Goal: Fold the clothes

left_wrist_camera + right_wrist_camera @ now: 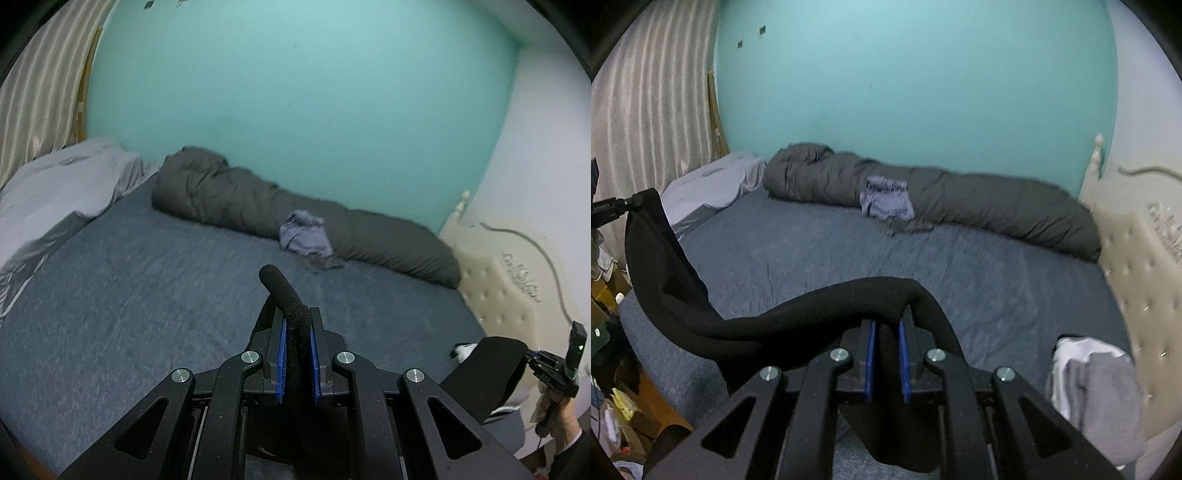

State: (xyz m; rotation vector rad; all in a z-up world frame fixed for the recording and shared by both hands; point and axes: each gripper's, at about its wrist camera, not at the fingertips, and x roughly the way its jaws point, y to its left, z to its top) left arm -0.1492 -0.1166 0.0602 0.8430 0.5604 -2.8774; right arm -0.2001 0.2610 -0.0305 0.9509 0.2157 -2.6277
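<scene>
Your work surface is the bed (960,280), blue sheet running back to a teal wall. Nearest you, both grippers pinch one black garment (798,314): the left gripper (298,334) clamps one edge, the right gripper (886,332) the other, and the cloth sags between them above the bed's near edge. A grey-and-white garment (1097,384) lies at the near right corner. Farther back, a blue-grey garment (886,201) rests crumpled against the rolled dark duvet (979,206) along the far edge. Judging by the slack, the black cloth may land bunched or slip if you pull unevenly.

The black garment (798,317) runs under the gripper body at the frame bottom; the clutter (613,417) lower left is blurred.
</scene>
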